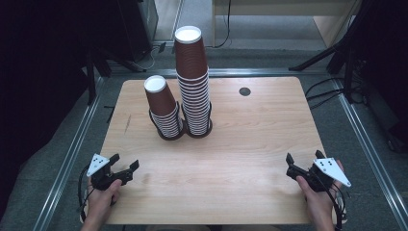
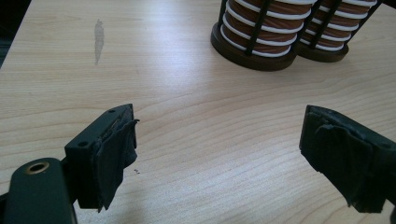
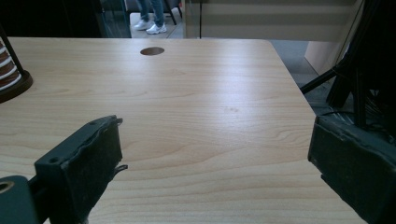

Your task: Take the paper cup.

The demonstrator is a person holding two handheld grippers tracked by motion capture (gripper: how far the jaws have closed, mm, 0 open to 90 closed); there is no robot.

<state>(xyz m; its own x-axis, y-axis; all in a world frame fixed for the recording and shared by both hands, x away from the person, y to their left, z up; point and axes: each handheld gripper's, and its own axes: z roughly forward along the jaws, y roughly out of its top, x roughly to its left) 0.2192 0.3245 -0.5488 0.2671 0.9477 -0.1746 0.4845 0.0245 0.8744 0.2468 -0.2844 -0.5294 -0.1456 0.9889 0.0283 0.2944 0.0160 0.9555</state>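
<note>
High view, cups: two stacks of brown paper cups stand upside down, white bases up, in a twin black wire holder (image 1: 185, 131) at the middle of the far half of the wooden table (image 1: 240, 159). The shorter stack (image 1: 162, 106) leans a little to the left; the taller stack (image 1: 193, 79) just beside it stands straight. The holder's rods likely keep the nested cups from toppling.

High view, grippers: the left gripper (image 1: 126, 167) rests at the near left edge and the right gripper (image 1: 303, 163) at the near right edge, each in a hand, both well apart from the cups. Each has its jaws spread with nothing between them. This looks like a ready pose on either side of the work, with no reach begun.

High view, table: a small dark round hole (image 1: 245, 91) lies right of the stacks.

Left gripper view: the two black padded jaws stand wide apart over bare wood. The holder's round bases (image 2: 261, 51), ringed with cup rims, sit ahead and slightly right, so this gripper is aimed roughly towards the shorter stack. A pale grey smear (image 2: 98, 39) marks the wood at upper left.

Right gripper view: the jaws are again spread and empty. The holder's edge (image 3: 11, 84) shows at far left, so this gripper points past the cups towards the hole (image 3: 152, 51).
</note>
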